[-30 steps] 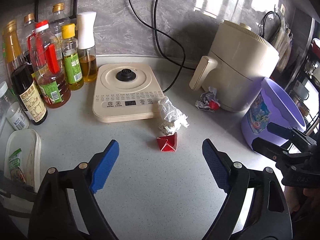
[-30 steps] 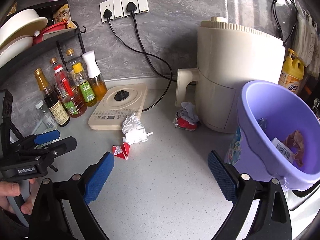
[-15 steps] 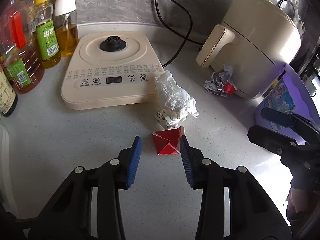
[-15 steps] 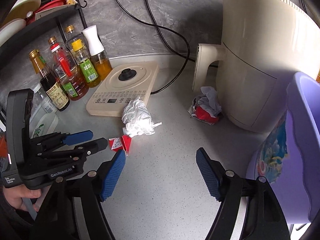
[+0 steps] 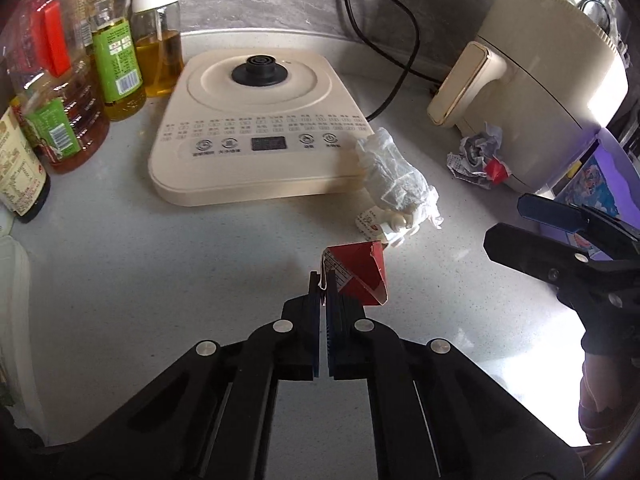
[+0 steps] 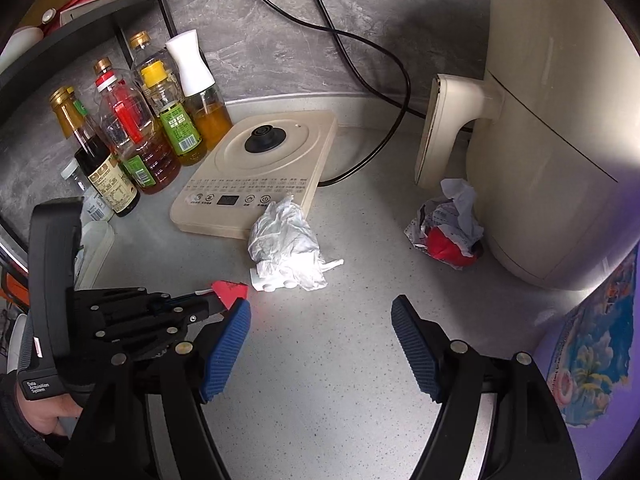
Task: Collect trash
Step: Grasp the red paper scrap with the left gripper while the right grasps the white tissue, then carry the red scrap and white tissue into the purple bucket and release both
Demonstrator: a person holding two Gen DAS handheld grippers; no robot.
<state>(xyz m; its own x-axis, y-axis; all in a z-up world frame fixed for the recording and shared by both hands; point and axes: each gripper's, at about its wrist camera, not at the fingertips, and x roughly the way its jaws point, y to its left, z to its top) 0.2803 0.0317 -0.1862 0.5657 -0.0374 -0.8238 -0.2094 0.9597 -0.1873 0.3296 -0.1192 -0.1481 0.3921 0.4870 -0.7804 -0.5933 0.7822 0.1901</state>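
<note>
Nearest: left gripper (image 5: 324, 280), jaws pinched together on the edge flap of the red carton scrap (image 5: 358, 274). The scrap's body hangs off to the right of the pads; hold looks thin, on one flap only. Whether it has cleared the counter (image 5: 160, 272) I cannot tell.

Right gripper (image 6: 320, 340) hovers with jaws spread wide, nothing between them, just right of the scrap.

Step in hand, as I judge it: pick-up of the first loose piece, grasp made, carry to the purple bucket (image 6: 600, 352) not yet done.

Just beyond the scrap: white crumpled tissue (image 5: 396, 178) with a small white wrapper under it, touching the near right corner of the induction cooker (image 5: 260, 120).

Farther right of the scrap: crumpled wrapper with red (image 5: 480, 156), tucked against the base of the air fryer (image 5: 540, 80). Bucket sits right of that, only its edge in view.

Far left of the scrap: oil and sauce bottles (image 5: 116, 40) by the wall.

Next move calls for a lift and a swing right to the bucket without shaking the flap loose. The free right gripper is well placed for the tissue.
</note>
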